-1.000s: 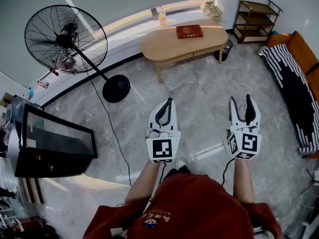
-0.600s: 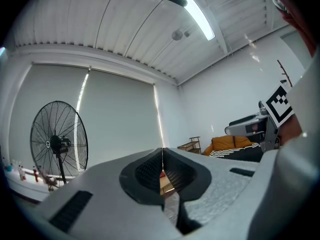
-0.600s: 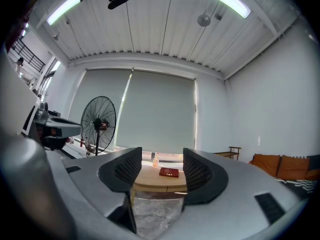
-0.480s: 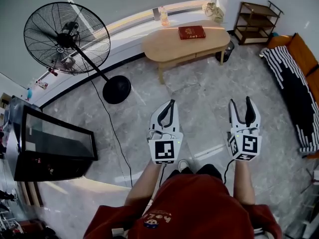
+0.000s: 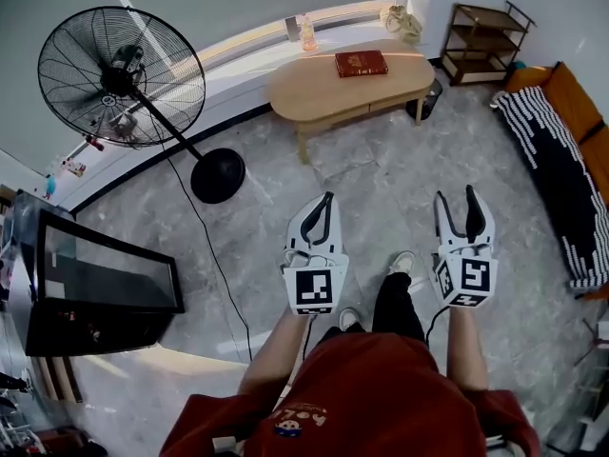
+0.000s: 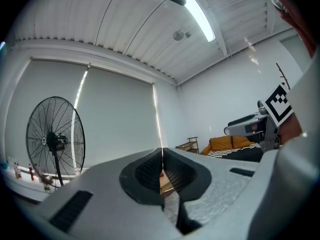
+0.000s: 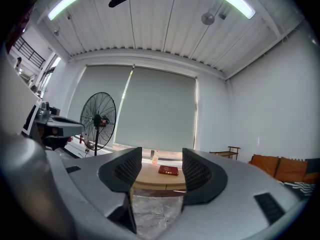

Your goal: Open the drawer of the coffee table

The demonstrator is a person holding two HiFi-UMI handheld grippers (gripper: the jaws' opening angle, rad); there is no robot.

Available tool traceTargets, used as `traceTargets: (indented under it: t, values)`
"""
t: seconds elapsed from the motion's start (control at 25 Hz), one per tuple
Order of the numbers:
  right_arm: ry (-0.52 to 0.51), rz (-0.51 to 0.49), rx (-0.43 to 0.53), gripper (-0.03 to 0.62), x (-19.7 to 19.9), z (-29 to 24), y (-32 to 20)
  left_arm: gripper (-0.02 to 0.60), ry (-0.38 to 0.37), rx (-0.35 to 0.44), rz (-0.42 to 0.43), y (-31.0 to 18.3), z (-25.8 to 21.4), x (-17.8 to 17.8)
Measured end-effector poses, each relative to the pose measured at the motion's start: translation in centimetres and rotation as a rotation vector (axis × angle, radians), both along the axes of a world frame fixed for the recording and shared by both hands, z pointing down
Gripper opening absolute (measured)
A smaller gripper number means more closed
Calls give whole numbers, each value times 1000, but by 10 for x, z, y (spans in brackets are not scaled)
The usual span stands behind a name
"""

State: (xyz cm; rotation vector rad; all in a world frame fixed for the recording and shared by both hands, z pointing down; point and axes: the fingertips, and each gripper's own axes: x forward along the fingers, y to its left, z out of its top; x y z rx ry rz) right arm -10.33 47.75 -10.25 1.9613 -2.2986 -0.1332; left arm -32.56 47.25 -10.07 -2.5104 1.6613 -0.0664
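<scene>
At the far side of the stone floor (image 5: 381,184), below the window, stands the coffee table (image 5: 319,91), a red book (image 5: 361,62) on its top, well apart from both grippers. Left gripper (image 5: 326,201): jaws pressed together, nothing between them. Right gripper (image 5: 455,198): jaws spread, empty. Both point level toward the table. A standing fan (image 5: 119,76) is at left, a sofa (image 5: 571,131) at right.

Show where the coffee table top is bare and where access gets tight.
The coffee table top is bare left of the red book, and in a smaller strip to its right. Open floor lies between fan base and sofa. Tighter at the table's right end, by the bin and shelf.
</scene>
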Motion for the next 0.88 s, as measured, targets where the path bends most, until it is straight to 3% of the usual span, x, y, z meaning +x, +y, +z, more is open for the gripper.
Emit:
traceTargets:
  t: [0.36, 0.88]
  values:
    - [-16, 6, -8, 236, 18, 8, -34, 8, -9, -9, -2, -36, 4, 14]
    - [-58, 39, -15, 236, 95, 18, -141, 8, -31, -22, 11, -144, 6, 83]
